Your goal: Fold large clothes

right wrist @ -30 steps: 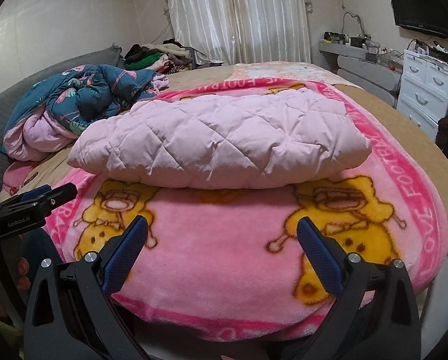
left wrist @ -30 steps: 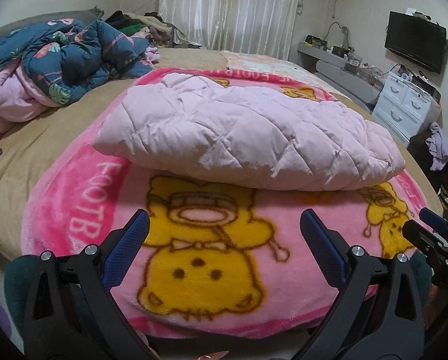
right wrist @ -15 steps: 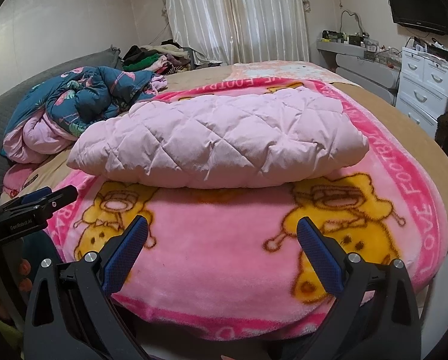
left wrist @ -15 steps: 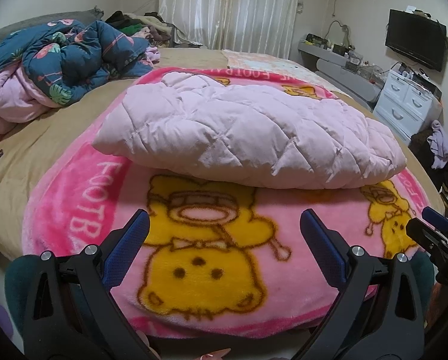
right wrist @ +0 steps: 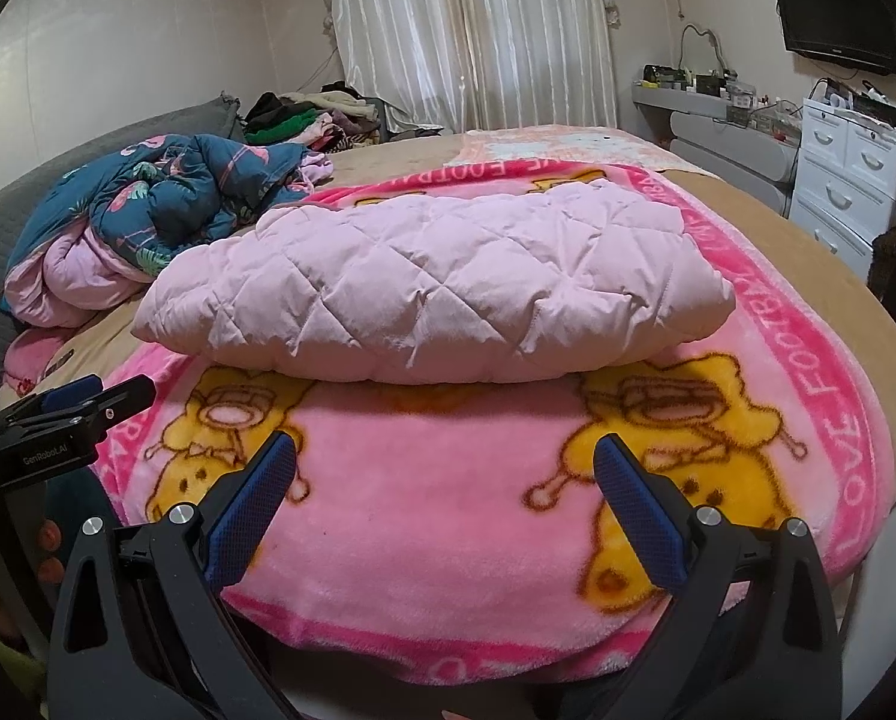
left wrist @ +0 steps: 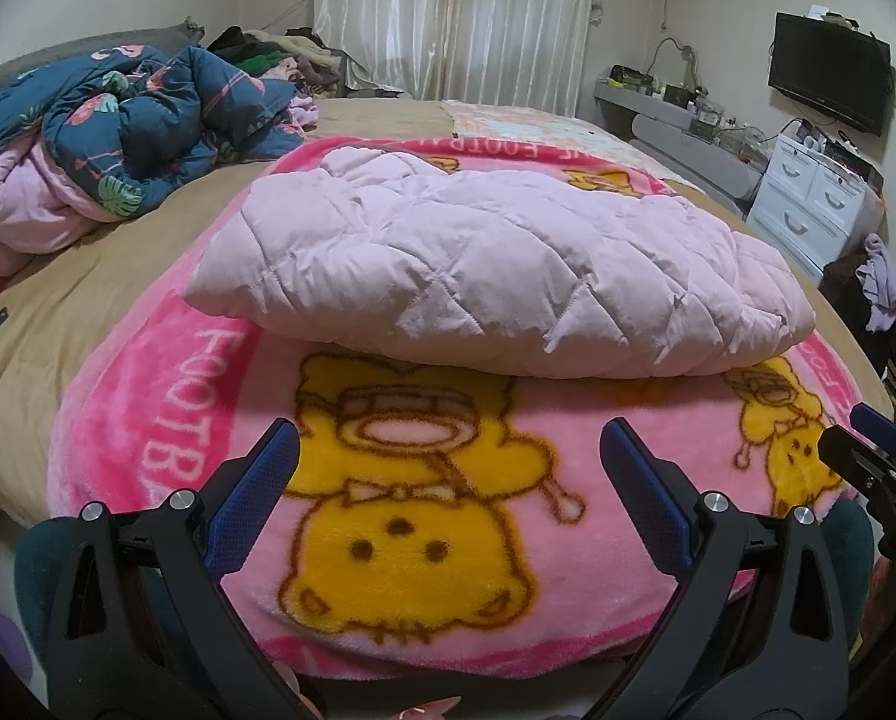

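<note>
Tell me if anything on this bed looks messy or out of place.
The pink quilted garment lies folded flat on the cartoon blanket; nothing odd there. The navy flamingo-print comforter sits crumpled in a heap at the bed's far left, unfolded. Both grippers, left and right, are open and empty.

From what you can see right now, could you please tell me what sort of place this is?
Most likely a lived-in home bedroom: a large bed under a cartoon blanket, curtains behind it, and a wall-mounted television above white drawers.

Home bedroom: wide bed (left wrist: 118, 276) with cartoon blanket (left wrist: 424, 540), curtained window (left wrist: 460, 18), wall TV (left wrist: 829, 81), white drawers (right wrist: 850, 174).
</note>
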